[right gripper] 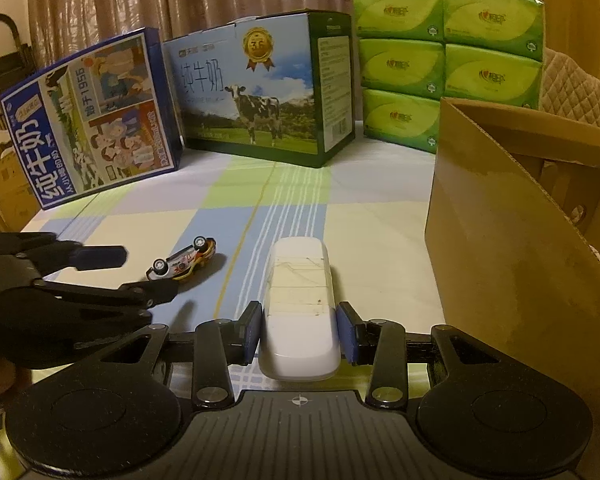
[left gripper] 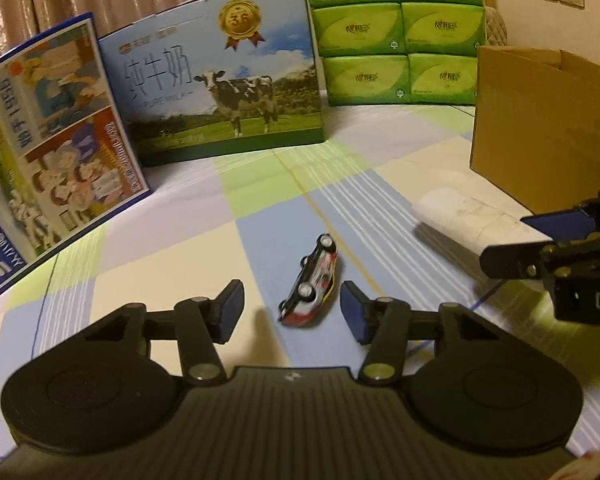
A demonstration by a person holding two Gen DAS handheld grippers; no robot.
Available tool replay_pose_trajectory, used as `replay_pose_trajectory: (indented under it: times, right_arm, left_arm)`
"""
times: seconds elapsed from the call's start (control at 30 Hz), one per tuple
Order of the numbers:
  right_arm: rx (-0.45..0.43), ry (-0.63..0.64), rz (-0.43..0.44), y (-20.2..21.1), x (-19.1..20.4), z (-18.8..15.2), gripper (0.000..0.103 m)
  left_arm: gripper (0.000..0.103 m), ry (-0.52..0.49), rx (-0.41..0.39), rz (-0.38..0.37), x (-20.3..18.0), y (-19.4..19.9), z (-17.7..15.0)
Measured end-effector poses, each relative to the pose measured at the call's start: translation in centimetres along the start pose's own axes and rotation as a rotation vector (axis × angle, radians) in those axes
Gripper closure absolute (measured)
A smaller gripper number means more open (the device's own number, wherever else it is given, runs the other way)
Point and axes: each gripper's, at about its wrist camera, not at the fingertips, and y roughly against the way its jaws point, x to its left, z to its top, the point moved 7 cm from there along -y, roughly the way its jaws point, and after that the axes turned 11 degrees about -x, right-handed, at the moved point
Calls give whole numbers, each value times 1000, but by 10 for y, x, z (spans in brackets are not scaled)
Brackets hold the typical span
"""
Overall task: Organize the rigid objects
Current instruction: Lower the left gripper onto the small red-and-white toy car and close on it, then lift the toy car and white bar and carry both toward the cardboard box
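A small red, white and yellow toy car lies overturned, wheels up, on the checked sheet; it also shows in the right wrist view. My left gripper is open, its blue pads on either side of the car's near end, apart from it. A long white case lies on the sheet, also seen in the left wrist view. My right gripper has its pads against both sides of the case's near end. An open cardboard box stands to the right.
Two milk cartons stand at the back and left. Stacked green tissue packs stand behind the cardboard box. The left gripper reaches in from the left in the right wrist view.
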Motion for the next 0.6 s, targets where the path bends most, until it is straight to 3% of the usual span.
replay_pose_trajectory:
  times: [0.3, 0.33, 0.5, 0.6]
  right_arm:
    - [11, -22, -10, -4, -5, -1, 66]
    - [11, -22, -10, -4, -5, -1, 66]
    - [16, -26, -9, -5, -6, -1, 66]
    - [21, -25, 2, -5, -4, -2, 66]
  left_arm:
    - [74, -100, 26, -32, -16, -21, 2]
    - [82, -102, 33, -31, -17, -22, 1]
    - [83, -91, 45, -15, -16, -15, -1]
    - [84, -25, 63, -20, -11, -4, -5]
